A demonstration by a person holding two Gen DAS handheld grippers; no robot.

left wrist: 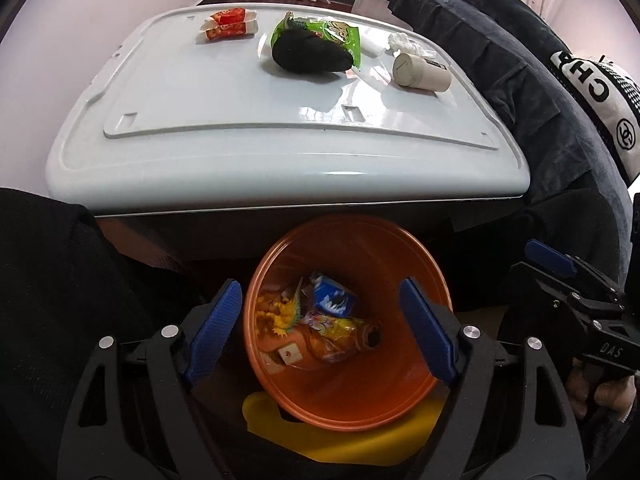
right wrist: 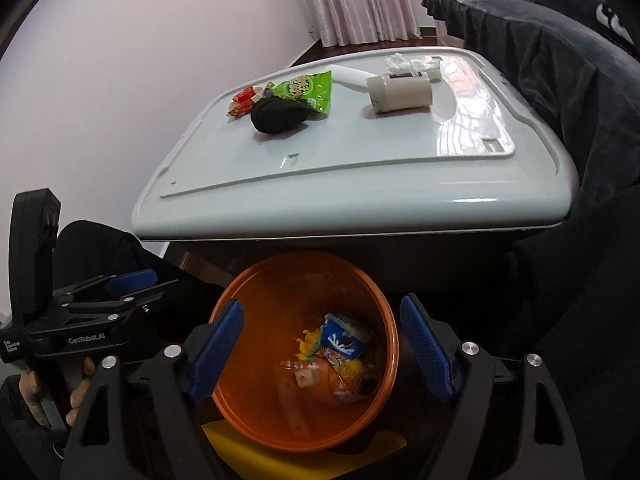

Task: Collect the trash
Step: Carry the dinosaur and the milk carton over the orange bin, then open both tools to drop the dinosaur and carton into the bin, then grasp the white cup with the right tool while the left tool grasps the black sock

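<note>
An orange bin stands on the floor below a white table top. It holds a blue carton and yellow wrappers. My left gripper hangs open over the bin with nothing between its blue pads. My right gripper is open over the same bin, also with nothing in it. On the top lie a red wrapper, a green snack bag, a black lump, a white cylinder on its side and crumpled tissue.
A dark jacket is piled along the table's right side. A yellow sheet lies under the bin. A pale wall runs on the left, with curtains behind. A hand holds the left gripper's handle.
</note>
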